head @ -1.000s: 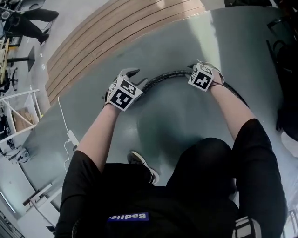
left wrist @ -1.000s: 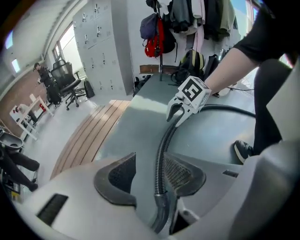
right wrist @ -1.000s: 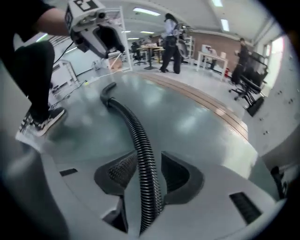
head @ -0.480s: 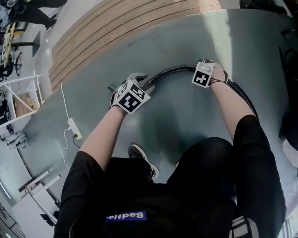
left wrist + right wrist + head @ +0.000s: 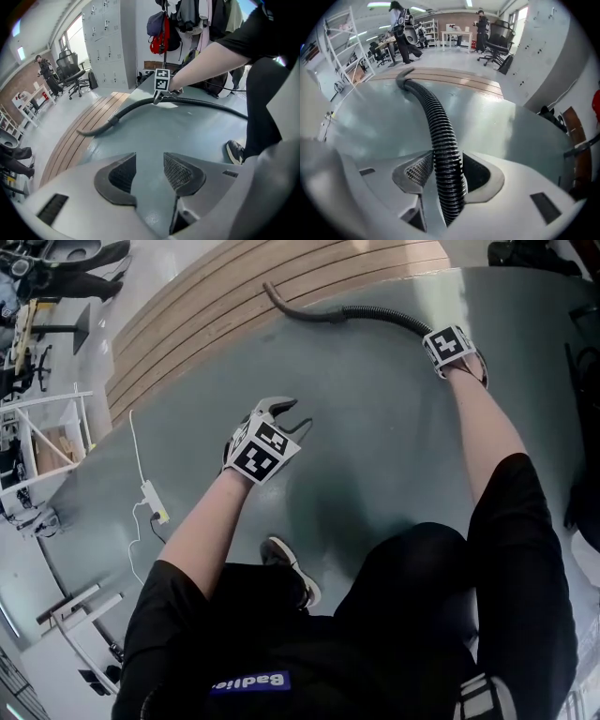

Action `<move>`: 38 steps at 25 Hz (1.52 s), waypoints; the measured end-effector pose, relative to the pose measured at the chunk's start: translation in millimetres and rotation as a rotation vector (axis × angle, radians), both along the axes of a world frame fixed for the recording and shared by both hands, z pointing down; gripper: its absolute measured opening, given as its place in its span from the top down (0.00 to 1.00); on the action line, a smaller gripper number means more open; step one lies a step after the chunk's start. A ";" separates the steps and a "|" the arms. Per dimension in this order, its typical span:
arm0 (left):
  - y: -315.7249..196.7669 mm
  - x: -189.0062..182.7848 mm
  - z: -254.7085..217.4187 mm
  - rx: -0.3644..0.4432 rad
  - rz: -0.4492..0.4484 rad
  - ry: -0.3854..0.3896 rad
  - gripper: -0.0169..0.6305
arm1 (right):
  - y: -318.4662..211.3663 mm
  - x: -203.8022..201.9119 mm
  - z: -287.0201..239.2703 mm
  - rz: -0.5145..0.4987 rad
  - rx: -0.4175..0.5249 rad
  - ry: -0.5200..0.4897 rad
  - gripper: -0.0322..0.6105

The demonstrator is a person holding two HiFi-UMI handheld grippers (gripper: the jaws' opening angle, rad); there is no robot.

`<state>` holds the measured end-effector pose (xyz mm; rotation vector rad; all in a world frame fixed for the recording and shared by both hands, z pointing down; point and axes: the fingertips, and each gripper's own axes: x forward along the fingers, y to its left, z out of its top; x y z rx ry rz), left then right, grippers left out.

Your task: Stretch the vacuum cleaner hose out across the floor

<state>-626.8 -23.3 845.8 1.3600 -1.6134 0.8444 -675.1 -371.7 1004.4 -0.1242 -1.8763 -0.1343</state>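
The black ribbed vacuum hose (image 5: 375, 315) lies across the grey floor, and its smooth nozzle end (image 5: 274, 292) rests on the wooden strip. My right gripper (image 5: 424, 330) is far out at the upper right, shut on the hose. In the right gripper view the hose (image 5: 436, 122) runs straight out between both pads of the right gripper (image 5: 447, 171). My left gripper (image 5: 292, 414) hovers over bare floor, open and empty, well apart from the hose. The left gripper view shows the left gripper (image 5: 149, 169) with only floor between its jaws and the hose (image 5: 131, 108) curving ahead.
A wooden slatted strip (image 5: 234, 296) borders the grey floor. A white power strip and cable (image 5: 150, 495) lie at the left, near a white rack (image 5: 37, 446). My shoe (image 5: 286, 568) stands below the left arm. Dark bags (image 5: 586, 381) sit at the right edge.
The left gripper let go of the hose end. The right gripper swung up and right with the hose, and the curved hose straightened, its nozzle now out on the wooden strip.
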 end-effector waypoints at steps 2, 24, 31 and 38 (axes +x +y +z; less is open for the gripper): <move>2.9 -0.3 2.4 -0.003 -0.004 -0.004 0.69 | 5.7 -1.0 4.8 0.040 -0.064 0.003 0.66; -1.5 -23.0 -9.2 0.156 0.085 0.009 0.69 | 86.6 53.1 -80.4 -0.057 -0.091 -0.095 0.56; 32.5 -90.9 -159.4 0.300 0.036 -0.087 0.69 | 147.1 46.7 -225.7 -0.054 -0.123 -0.176 0.56; 3.9 -52.5 -355.9 0.392 0.095 -0.051 0.69 | 128.6 153.6 -433.7 0.089 -0.120 -0.245 0.56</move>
